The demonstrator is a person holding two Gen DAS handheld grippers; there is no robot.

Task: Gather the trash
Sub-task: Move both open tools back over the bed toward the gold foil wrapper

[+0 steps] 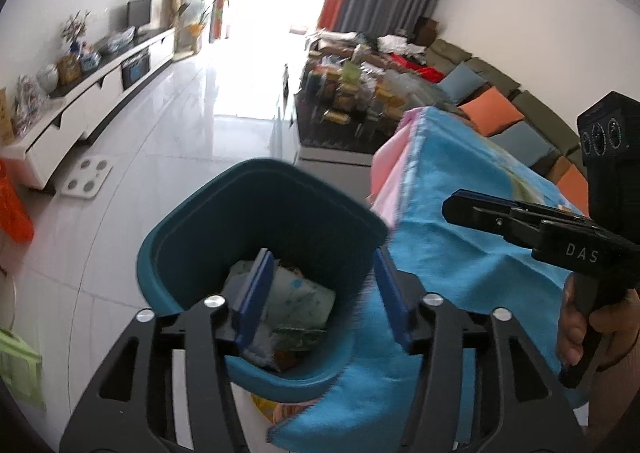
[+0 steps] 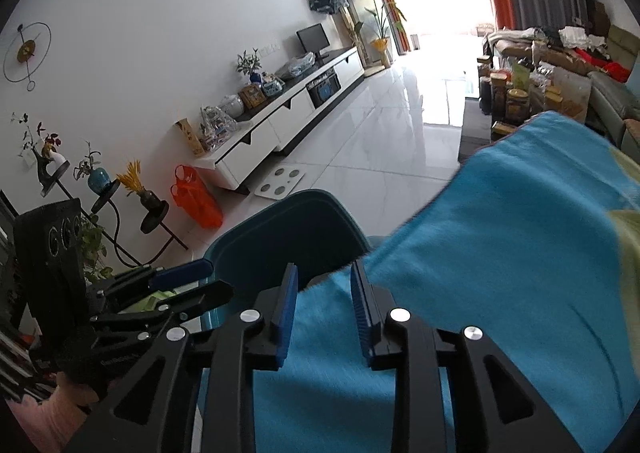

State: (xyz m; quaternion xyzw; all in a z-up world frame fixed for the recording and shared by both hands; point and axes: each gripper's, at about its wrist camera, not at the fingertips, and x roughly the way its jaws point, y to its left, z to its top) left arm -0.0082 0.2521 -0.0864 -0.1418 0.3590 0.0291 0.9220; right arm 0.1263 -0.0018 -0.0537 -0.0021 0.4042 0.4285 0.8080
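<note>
A teal waste bin [image 1: 256, 189] stands on the floor against a table draped in a blue cloth [image 1: 460, 261]. Crumpled white paper and wrappers [image 1: 304, 293] lie in the bin. My left gripper [image 1: 320, 257] hangs over the bin's mouth, open, with nothing between its blue pads. In the right wrist view my right gripper [image 2: 325, 269] is over the blue cloth [image 2: 500, 233] at the bin's [image 2: 288, 221] near edge, pads apart and holding nothing. The left gripper [image 2: 216, 279] shows at the lower left there. A hand holds the right gripper [image 1: 456, 209] at the right of the left wrist view.
A white TV cabinet [image 2: 280, 125] lines the left wall, with a white scale [image 2: 280, 181] and an orange bag [image 2: 196, 197] on the tiled floor. Plant stands [image 2: 152, 213] are nearby. A low table [image 1: 352, 101] crowded with jars and a sofa [image 1: 500, 109] lie beyond.
</note>
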